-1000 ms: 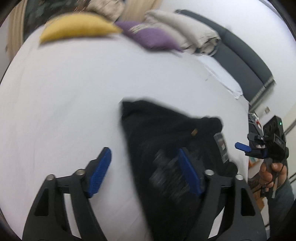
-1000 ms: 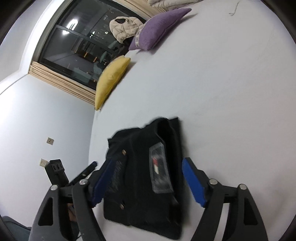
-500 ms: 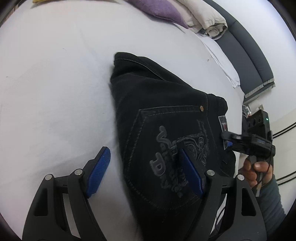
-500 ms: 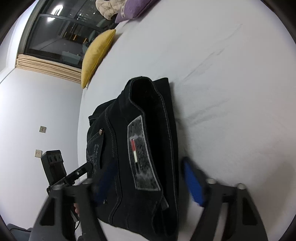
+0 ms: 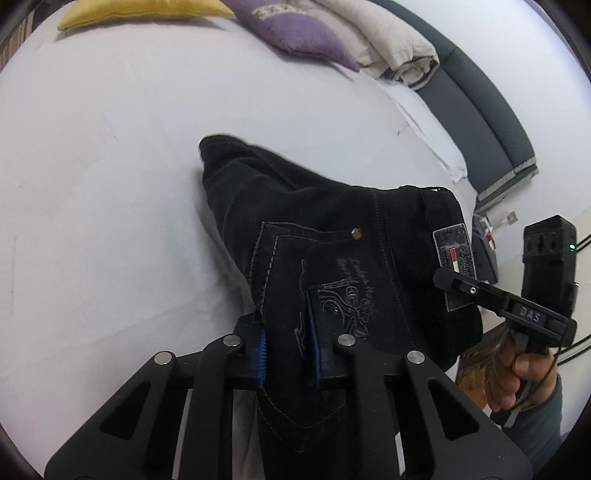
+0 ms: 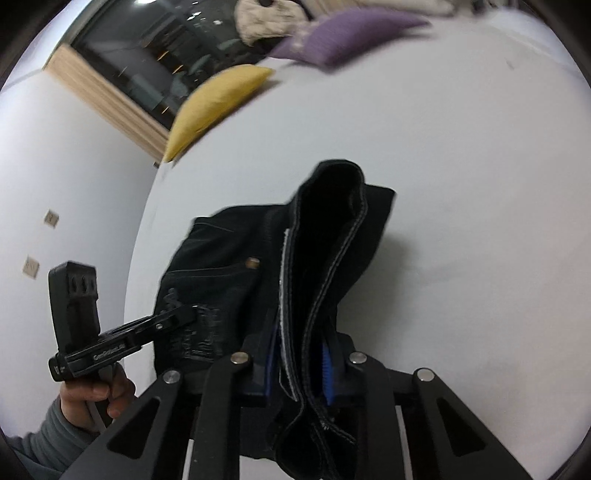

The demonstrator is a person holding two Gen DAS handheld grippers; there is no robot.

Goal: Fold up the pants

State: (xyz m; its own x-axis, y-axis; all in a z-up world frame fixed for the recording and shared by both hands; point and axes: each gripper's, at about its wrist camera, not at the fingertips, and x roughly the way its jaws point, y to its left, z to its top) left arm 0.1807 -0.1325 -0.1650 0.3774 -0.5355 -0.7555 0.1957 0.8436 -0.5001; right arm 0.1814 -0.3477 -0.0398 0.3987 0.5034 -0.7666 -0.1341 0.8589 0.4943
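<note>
White bedding (image 5: pixel 110 177) is covering the whole work surface, and one pair of black pants (image 5: pixel 332 229) is lying on it near the front edge, already reduced to a compact bundle with the back pocket and waistband label facing up.

Progress, as judged: the main folds are appearing done, and the bundle is now being gripped at its near end by both tools, so a final fold or a lift to set it aside is probably what is remaining. The far end is sagging open rather than lying flat, so some tidying is likely still owed.

Left to right: the left gripper (image 5: pixel 286 350) is closing its jaws, and its blue pads are pinching the pocket side of the cloth. The right gripper (image 6: pixel 299 373) is also closing, with the thick waistband edge standing between its pads and being clamped.

Count: one pair of pants, two grippers, two hands holding them. Beyond, one yellow cushion (image 5: pixel 144 13), one purple cushion (image 5: pixel 295 33), one folded beige blanket (image 5: pixel 391 51) and one dark window (image 6: pixel 159 62) are showing.
</note>
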